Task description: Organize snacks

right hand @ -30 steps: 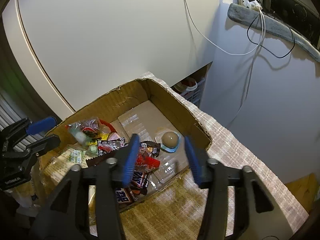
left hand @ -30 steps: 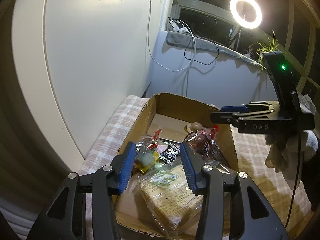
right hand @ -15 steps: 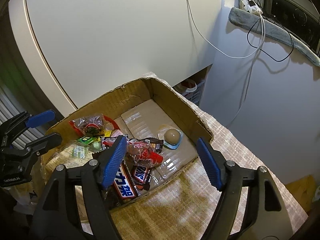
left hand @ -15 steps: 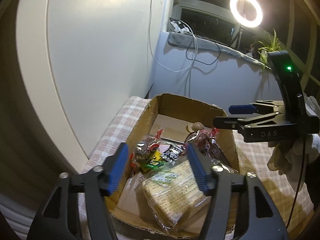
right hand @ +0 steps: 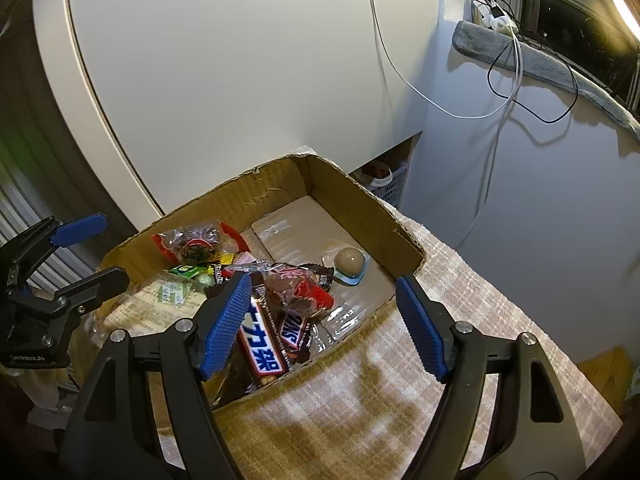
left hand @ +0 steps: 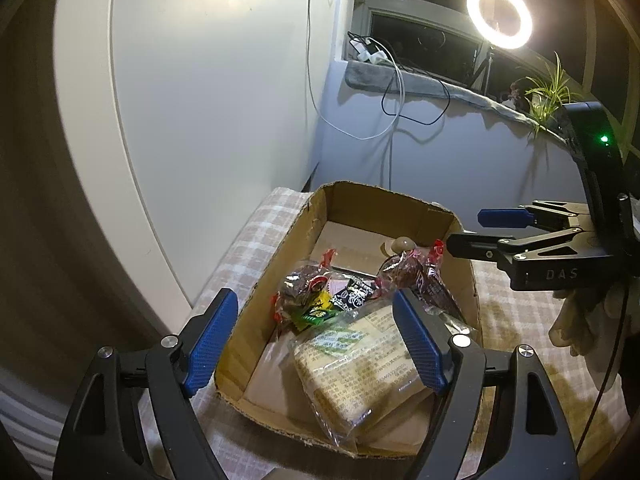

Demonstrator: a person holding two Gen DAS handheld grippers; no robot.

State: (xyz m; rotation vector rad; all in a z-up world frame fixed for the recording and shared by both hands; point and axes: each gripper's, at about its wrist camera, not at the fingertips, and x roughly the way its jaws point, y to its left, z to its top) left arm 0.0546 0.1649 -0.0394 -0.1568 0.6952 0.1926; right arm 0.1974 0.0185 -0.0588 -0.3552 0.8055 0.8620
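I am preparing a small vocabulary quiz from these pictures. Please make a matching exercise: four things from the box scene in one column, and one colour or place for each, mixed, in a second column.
Column 1
1. Snickers bar
2. round brown ball snack
3. big biscuit pack
4. cardboard box

Column 2
A. on a checked cloth
B. sits in a blue cup
C. clear wrap, pale tan
D. brown wrapper, blue letters

Pairs: 1-D, 2-B, 3-C, 4-A

Left hand-held gripper point(left hand: 316, 340) jaws opening, nothing pinched; right hand-held gripper point(right hand: 324, 328) jaws wide, empty.
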